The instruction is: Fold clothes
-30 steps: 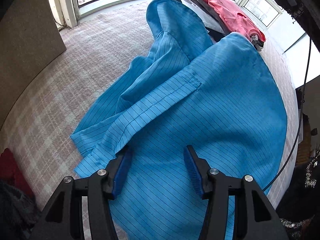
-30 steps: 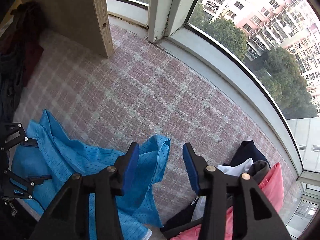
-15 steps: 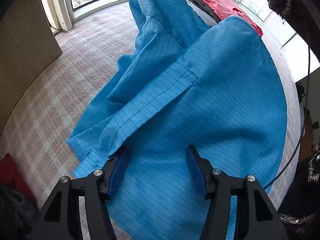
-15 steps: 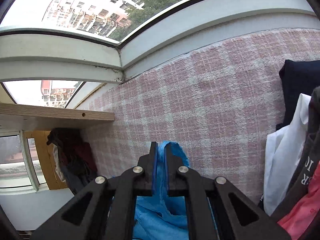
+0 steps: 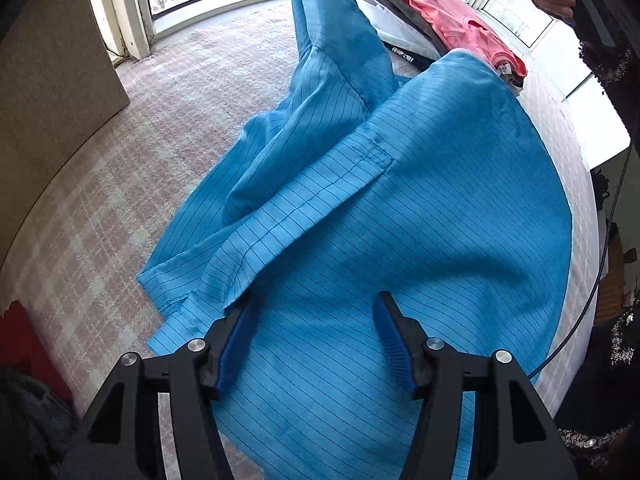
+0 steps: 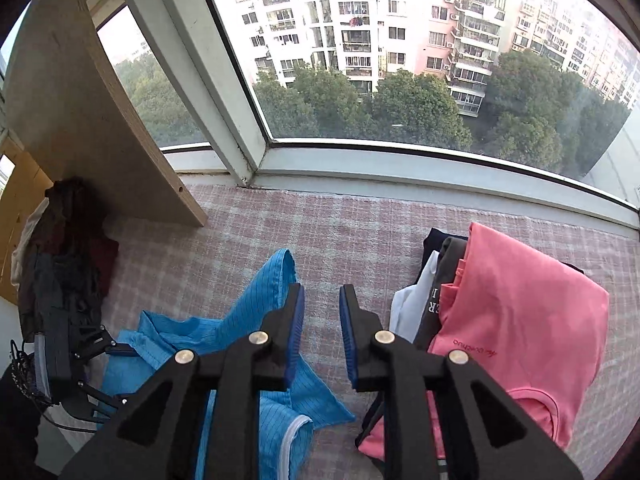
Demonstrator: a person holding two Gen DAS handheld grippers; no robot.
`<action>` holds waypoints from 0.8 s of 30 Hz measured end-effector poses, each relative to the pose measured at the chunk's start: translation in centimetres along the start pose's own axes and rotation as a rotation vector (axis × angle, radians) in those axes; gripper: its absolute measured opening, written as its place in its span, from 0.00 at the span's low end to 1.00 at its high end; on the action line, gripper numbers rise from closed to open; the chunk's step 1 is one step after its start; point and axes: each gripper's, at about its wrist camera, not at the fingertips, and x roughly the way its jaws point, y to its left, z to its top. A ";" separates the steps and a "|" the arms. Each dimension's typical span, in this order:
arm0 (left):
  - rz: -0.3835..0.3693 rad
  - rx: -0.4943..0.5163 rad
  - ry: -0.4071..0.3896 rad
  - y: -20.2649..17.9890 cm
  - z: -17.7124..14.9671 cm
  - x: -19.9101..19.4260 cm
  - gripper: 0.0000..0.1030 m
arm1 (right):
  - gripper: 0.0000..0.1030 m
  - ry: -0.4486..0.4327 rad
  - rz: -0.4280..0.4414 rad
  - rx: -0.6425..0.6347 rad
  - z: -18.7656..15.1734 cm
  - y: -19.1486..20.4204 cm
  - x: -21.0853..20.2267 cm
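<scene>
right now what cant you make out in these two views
- Blue striped garment: near hem cut off by the left view's bottom edge, behind the left claw.
- Clothes under the pink shirt, right view: covered, only edges show.
- Dark clothes heap: shadowed, items indistinct.

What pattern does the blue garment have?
Thin dark stripes on bright blue garment; the left wrist view shows it best.
</scene>
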 end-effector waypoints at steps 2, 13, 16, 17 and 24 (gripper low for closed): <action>0.003 -0.017 -0.026 0.6 -0.4 -1.2 0.52 | 0.18 0.033 0.119 -0.084 -2.5 1.1 -0.6; 0.031 -0.083 -0.044 1.7 0.1 -1.0 0.45 | 0.12 0.314 0.050 -0.134 -8.8 3.8 12.0; 0.010 -0.095 -0.075 1.8 -0.2 -3.0 0.45 | 0.15 0.219 0.084 -0.127 -9.3 3.7 7.7; 0.015 -0.086 -0.088 1.7 -0.7 -4.3 0.45 | 0.15 0.188 0.072 -0.130 -9.8 3.8 6.3; -0.060 -0.135 -0.188 0.1 -6.7 -11.2 0.47 | 0.15 0.214 0.107 -0.212 -15.8 7.8 5.6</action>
